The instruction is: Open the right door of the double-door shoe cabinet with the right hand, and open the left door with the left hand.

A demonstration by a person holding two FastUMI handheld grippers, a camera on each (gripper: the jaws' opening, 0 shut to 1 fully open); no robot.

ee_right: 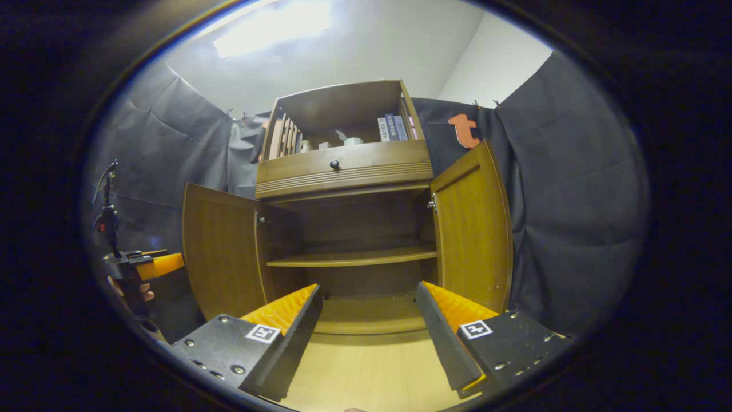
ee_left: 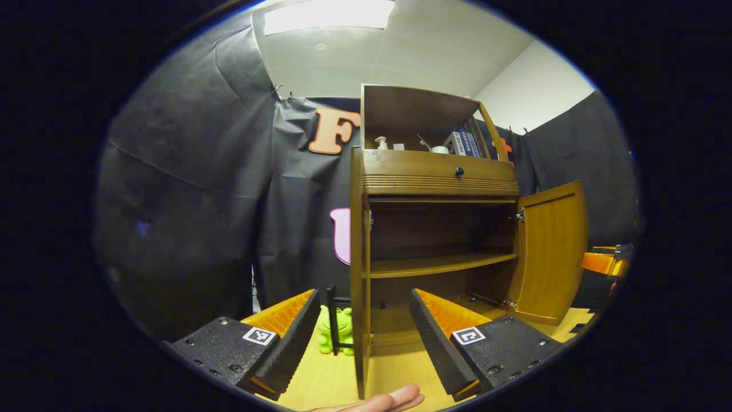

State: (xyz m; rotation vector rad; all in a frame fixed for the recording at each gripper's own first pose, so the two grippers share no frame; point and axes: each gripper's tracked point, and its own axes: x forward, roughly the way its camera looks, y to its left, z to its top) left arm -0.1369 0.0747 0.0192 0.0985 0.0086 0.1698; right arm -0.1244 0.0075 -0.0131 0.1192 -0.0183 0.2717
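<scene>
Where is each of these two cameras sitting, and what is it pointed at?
Left gripper view: rides the left gripper, facing the left door edge-on; a fingertip shows below.
Right gripper view: rides the right gripper, facing the open shoe cabinet squarely; the left gripper and a hand show far left.
Shared: both doors open, including the right door, shelf, drawer knob.

Cloth-draped recording booth (ee_right: 560,171), wooden cabinet (ee_right: 343,166)

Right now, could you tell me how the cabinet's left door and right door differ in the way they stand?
In the right gripper view, the left door swings out leftward, its inner face broad to the camera, while the right door swings rightward and looks narrower. In the left gripper view, the left door appears edge-on, the right door face-on. Both are open, brown wood.
</scene>
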